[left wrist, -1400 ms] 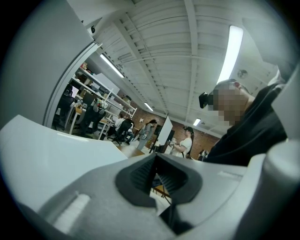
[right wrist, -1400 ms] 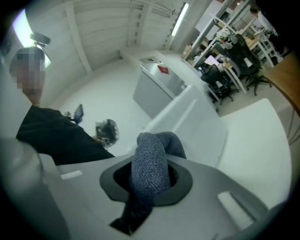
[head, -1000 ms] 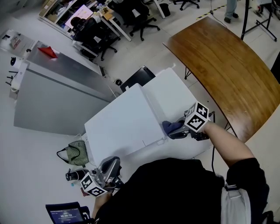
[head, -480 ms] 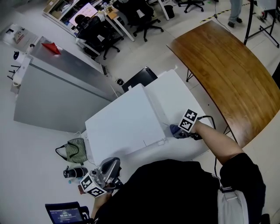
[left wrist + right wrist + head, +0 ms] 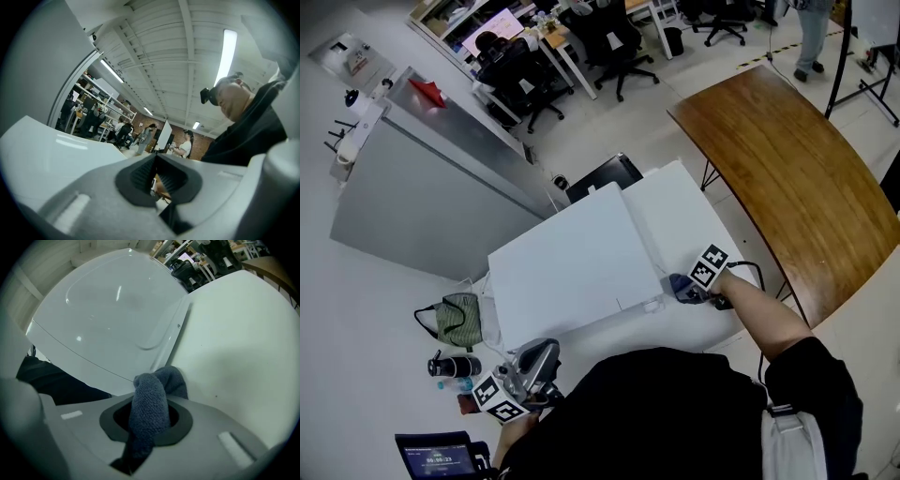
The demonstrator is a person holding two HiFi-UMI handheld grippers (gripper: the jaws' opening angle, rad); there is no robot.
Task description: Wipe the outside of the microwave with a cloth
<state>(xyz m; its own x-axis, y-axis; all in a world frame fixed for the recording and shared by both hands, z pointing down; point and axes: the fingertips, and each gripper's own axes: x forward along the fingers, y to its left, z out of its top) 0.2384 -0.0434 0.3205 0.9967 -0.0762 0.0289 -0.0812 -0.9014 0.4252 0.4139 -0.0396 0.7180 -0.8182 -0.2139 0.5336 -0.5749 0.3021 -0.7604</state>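
Head view: the right gripper [image 5: 694, 292] presses a blue cloth [image 5: 678, 283] against the right front corner of the white microwave [image 5: 572, 267]. The left gripper [image 5: 523, 375] hangs in front of the microwave, well apart from it.

Left gripper view: the left gripper [image 5: 157, 180] has its jaws drawn together on nothing.

Right gripper view: the right gripper [image 5: 151, 420] has its jaws clamped on the cloth [image 5: 154, 390], whose bunched end touches the microwave [image 5: 117, 310].

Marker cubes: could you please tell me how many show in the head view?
2. One cube rides the left tool at bottom left; the other cube rides the right tool at the microwave's right edge. None seems hidden.
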